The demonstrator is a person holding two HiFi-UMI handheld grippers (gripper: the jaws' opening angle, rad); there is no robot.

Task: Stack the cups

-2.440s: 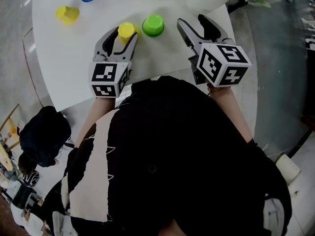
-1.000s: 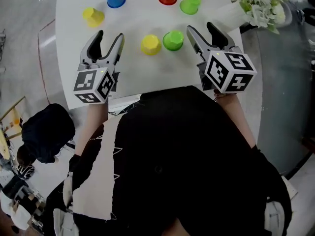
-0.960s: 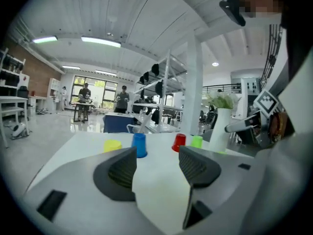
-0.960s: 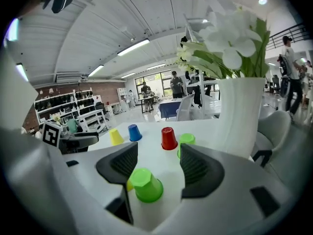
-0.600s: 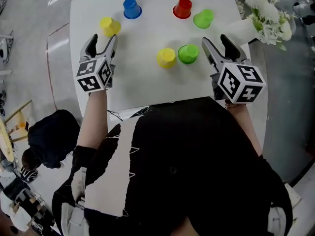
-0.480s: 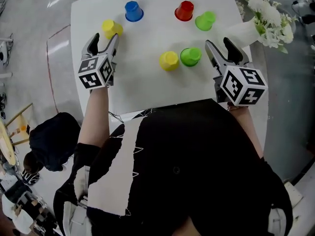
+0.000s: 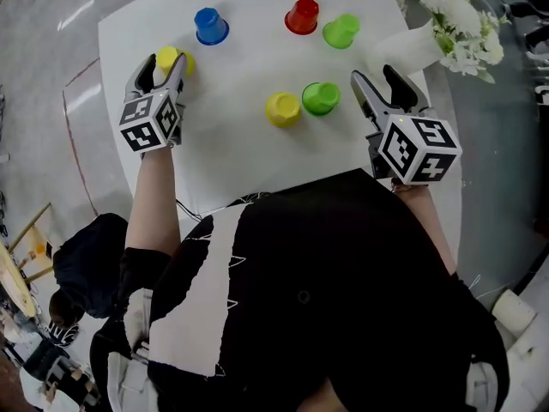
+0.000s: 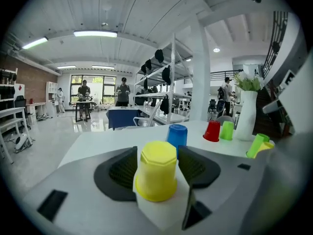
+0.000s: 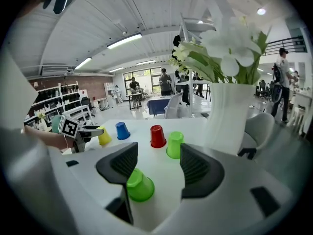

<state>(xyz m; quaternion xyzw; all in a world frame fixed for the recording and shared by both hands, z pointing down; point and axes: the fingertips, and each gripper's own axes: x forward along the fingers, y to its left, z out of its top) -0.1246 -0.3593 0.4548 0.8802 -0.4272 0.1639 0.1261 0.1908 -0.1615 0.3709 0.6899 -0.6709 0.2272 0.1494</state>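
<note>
Left hand-held gripper [image 7: 159,65]: has swung from desk [image 7: 232,157] centre to far-left yellow cup [image 8: 157,171]. Jaws just narrowing, still released; cup upside-down between pads, no press seen. Right hand-held gripper [image 7: 372,75]: unmoved, released, empty, near green cup [image 7: 320,98]. Centre yellow cup [image 7: 282,109] stands just beside green cup. Meaning: no stack yet; next pick likely far-left yellow cup, perhaps onto centre yellow cup.
</note>
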